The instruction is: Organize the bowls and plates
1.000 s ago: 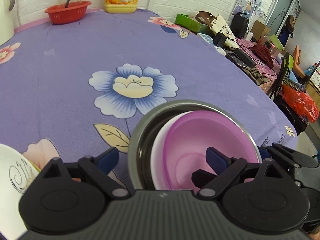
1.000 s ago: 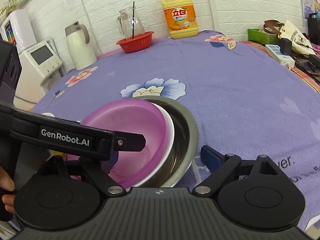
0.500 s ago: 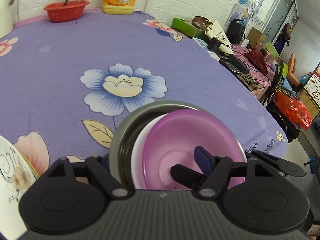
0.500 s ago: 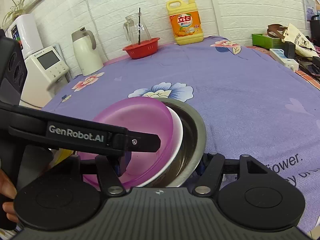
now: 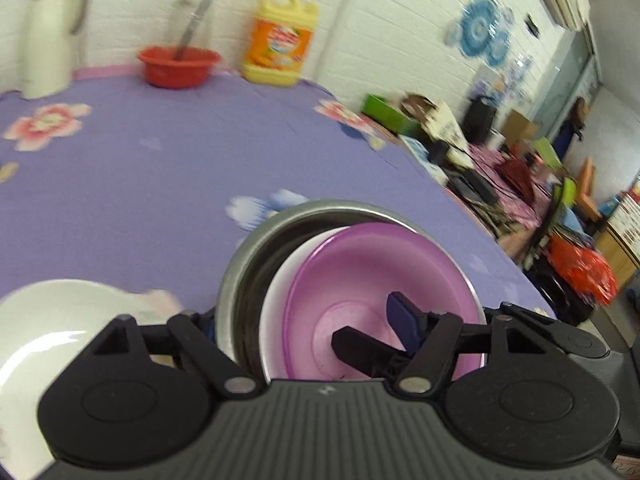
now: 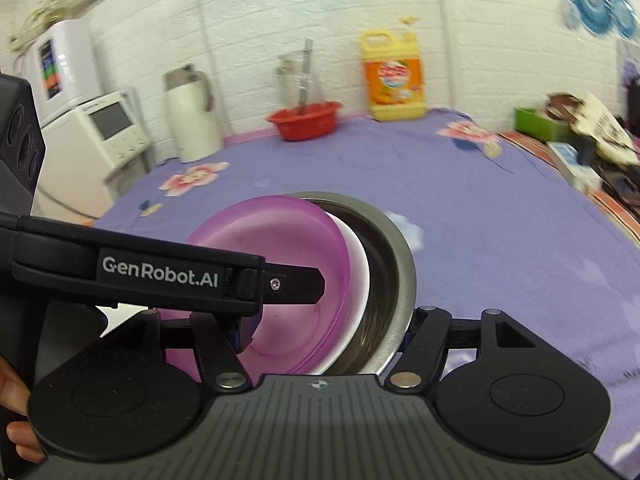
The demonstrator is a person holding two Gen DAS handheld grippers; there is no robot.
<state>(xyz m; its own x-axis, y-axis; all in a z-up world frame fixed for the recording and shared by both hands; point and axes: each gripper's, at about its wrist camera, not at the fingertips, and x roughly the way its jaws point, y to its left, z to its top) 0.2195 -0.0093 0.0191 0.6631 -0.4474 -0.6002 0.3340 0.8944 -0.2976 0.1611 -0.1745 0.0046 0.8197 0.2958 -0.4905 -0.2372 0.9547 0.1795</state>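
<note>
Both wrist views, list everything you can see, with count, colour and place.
Steel bowl: 1, silver, near table edge, outermost of stack.
White bowl: 1, white, nested in steel bowl.
Purple bowl: 1, purple, innermost.
Plate: 1, white, left of stack.
Basin: 1, red, far edge.
Detergent: 1, yellow, right of basin.
Kettle: 1, cream, left of basin.
Table: 1, purple floral cloth.
Left gripper: shut on stack rims.
Right gripper: shut on stack rims.

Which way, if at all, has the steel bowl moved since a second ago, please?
Yes: the steel bowl has moved forward, now covering most of the blue flower.
</note>
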